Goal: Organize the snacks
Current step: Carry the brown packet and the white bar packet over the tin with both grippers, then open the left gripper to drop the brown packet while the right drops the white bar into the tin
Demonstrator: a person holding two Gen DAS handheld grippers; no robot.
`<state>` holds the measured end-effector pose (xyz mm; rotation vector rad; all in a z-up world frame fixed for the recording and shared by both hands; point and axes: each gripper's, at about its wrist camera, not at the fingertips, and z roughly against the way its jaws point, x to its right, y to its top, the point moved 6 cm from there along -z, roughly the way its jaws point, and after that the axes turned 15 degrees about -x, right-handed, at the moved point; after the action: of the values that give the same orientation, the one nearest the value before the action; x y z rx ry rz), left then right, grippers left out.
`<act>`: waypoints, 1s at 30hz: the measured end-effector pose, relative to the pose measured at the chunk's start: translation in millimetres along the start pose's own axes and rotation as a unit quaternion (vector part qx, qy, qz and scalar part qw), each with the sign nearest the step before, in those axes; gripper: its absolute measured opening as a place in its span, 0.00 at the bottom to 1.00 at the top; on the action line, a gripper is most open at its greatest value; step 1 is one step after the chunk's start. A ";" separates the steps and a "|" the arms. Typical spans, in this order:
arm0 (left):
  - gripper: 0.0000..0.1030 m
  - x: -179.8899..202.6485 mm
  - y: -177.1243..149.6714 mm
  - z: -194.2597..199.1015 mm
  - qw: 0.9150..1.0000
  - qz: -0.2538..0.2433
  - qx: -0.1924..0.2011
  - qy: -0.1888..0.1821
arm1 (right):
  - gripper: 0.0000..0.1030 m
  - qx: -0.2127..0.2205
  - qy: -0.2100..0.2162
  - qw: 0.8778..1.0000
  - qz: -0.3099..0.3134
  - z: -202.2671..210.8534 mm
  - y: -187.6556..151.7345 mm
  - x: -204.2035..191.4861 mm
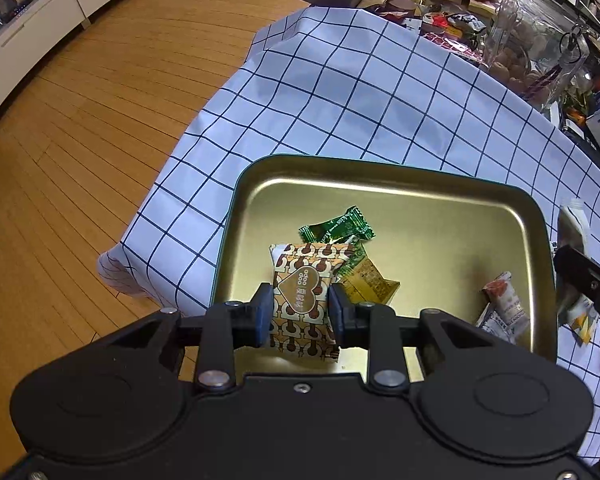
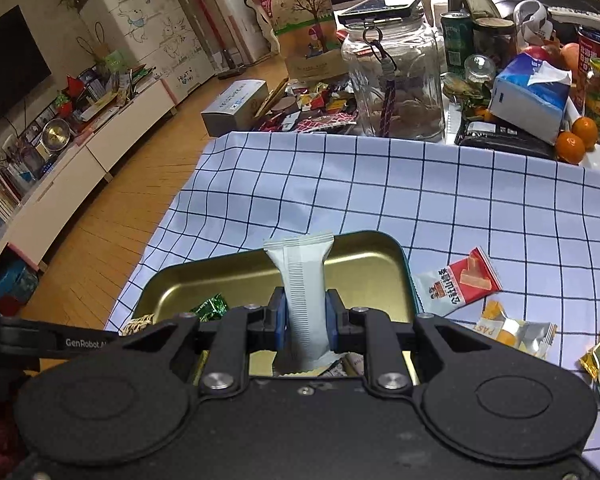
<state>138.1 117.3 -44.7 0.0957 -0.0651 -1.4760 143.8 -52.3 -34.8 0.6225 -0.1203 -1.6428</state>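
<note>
Between the blue pads of the left gripper (image 1: 298, 312), a brown-patterned heart-label snack packet (image 1: 302, 300) pinched over the gold tin tray (image 1: 400, 184), just ahead a green wrapper (image 1: 336, 227) and an amber one (image 1: 370, 285). In the right gripper (image 2: 306, 316), jaws nearly together, a white ribbed snack bar (image 2: 303, 292) clamped upright above the same tray (image 2: 364, 260). Right of it on the checked tablecloth (image 2: 460, 200), a red-and-white packet (image 2: 458, 280) and an orange-and-silver one (image 2: 514, 330) lying loose.

The tablecloth (image 2: 440, 200) is white with a dark blue grid. The tin tray (image 1: 380, 208) is gold inside. One packet (image 1: 302, 292) bears a brown-and-cream pattern; another (image 1: 336, 226) is green. The gripped wrapper (image 2: 302, 276) is white. A packet (image 2: 460, 278) right of the tray is red and white.
</note>
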 end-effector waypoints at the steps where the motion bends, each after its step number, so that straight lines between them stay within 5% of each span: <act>1: 0.37 0.7 0.2 0.0 1.000 -0.002 0.001 0.001 | 0.21 0.002 0.001 1.000 0.001 -0.8 2.2 -1.4; 10: 0.42 6.6 -1.1 -0.1 1.000 -0.013 0.002 0.002 | 0.23 0.000 0.048 0.999 -0.026 -4.9 8.7 -7.9; 13: 0.42 8.0 -1.5 -1.2 1.000 -0.014 0.000 0.004 | 0.34 0.003 0.059 0.998 -0.031 -3.6 8.4 -9.5; 30: 0.42 12.2 -2.9 0.0 1.000 -0.024 0.008 0.017 | 0.34 -0.024 0.017 0.999 -0.036 -10.7 1.0 4.7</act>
<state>136.4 105.0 -45.1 0.1362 -0.0461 -1.5223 149.4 -54.0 -44.9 0.6234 -0.0345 -1.6981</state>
